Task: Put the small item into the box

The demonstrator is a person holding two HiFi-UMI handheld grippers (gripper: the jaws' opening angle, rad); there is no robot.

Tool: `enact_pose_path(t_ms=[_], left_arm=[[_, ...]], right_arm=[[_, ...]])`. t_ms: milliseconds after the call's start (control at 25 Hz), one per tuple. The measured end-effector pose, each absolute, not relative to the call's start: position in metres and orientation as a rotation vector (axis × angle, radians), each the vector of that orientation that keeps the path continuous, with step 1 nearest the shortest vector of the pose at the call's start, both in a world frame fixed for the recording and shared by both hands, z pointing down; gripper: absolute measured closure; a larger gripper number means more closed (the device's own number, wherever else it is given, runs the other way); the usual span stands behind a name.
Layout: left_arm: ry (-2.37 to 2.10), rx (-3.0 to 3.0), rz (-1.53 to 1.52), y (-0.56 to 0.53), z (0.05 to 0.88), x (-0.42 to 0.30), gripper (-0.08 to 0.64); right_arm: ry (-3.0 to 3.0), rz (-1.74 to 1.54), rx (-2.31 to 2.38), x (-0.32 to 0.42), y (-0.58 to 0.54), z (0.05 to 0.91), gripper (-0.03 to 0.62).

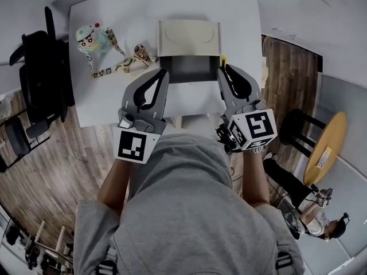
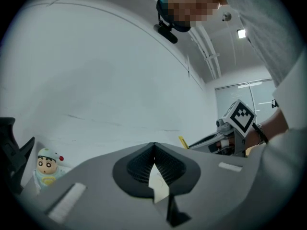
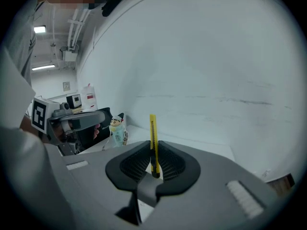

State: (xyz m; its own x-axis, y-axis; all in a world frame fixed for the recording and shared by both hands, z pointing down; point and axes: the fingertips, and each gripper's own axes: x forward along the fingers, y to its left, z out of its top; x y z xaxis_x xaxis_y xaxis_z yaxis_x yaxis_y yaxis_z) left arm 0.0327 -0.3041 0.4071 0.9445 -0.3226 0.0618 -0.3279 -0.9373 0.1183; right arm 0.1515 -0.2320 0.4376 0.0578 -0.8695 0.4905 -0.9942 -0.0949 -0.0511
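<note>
Yellow utility knife (image 3: 153,145) pinched upright between shut right gripper (image 3: 152,163) pads, shown in head view only as a yellow tip beside the open box (image 1: 189,26), left gripper (image 2: 153,169) closed on a cream box edge, toy figure (image 1: 92,40) set apart on table (image 1: 241,16).

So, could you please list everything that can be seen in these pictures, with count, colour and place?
table: one, white, centre.
box: one, cream, open, middle of the table.
doll: one, pale blue-green, left part of the table.
spotted toy: one, beige with dark spots, between doll and box.
utility knife: one, yellow, upright in the right jaws.
chair: one, black, left of the table.
round table: one, yellowish, right.
stool: one, black, beside the round table.
left gripper: grey, jaws shut, apparently on the box's cream edge.
right gripper: grey, jaws shut on the utility knife.
</note>
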Motion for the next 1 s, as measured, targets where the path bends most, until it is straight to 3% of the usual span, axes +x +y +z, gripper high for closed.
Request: enact_pose_path(t_ms=[1000], left_arm=[[-0.530, 2.945, 0.143, -0.305, 0.435, 0.039, 0.557]], right_arm=[[-1.855, 0.832, 1.734, 0.146, -0.247, 0.548, 0.526]])
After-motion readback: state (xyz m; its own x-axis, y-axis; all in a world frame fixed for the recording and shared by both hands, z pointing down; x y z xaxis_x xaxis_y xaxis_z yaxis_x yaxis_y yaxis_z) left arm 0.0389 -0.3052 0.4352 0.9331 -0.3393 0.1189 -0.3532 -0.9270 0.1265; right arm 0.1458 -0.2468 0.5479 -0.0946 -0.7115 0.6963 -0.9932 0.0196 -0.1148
